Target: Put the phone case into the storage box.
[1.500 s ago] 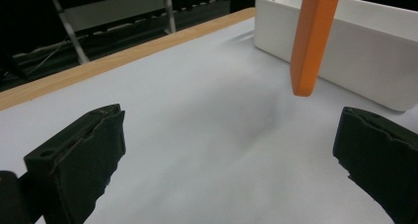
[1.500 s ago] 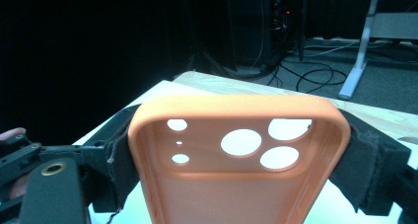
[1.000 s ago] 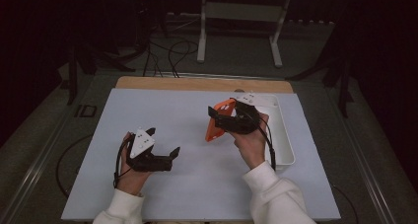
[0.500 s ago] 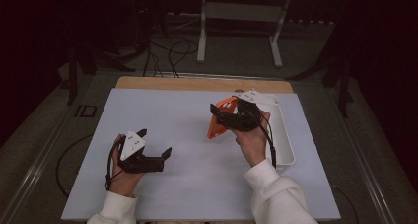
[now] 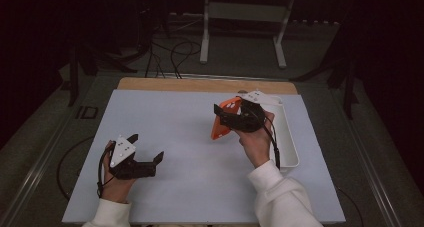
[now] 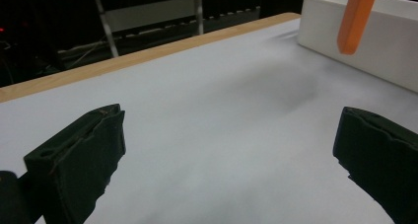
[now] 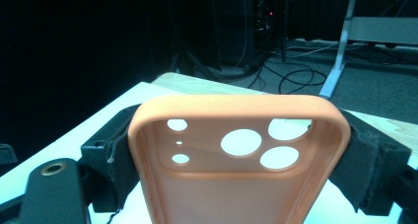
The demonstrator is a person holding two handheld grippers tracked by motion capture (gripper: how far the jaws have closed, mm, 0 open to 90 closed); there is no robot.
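A: Where is the case [image 5: 220, 121]?

B: It is an orange phone case, clamped in the right gripper [image 5: 231, 118] and lifted clear of the table [image 5: 180, 132]. It hangs over the right half of the table, just beside the long side of the tray [image 5: 290, 147] that faces the middle.

A: How is it held?

B: The right gripper view shows the two jaws pressed against the case's [image 7: 236, 160] long sides, with the camera end pointing away and the hollow inner face in view. Three large round holes and three small ones pierce that end.

A: And the tray?

B: It is white and stands along the table's right edge, running from near the far right corner toward the near edge. Its inside cannot be made out.

A: What about the other hand?

B: The left gripper [image 5: 145, 154] sits low over the near left part of the table, well apart from the case. Its jaws stand wide apart with nothing between them. In the left gripper view they frame bare white tabletop [image 6: 207, 110], and farther off one end of the case [image 6: 356, 17] hangs in front of the tray's wall [image 6: 384, 46].

A: Anything at the far edge?

B: A wooden strip [image 5: 200, 84] runs along it.
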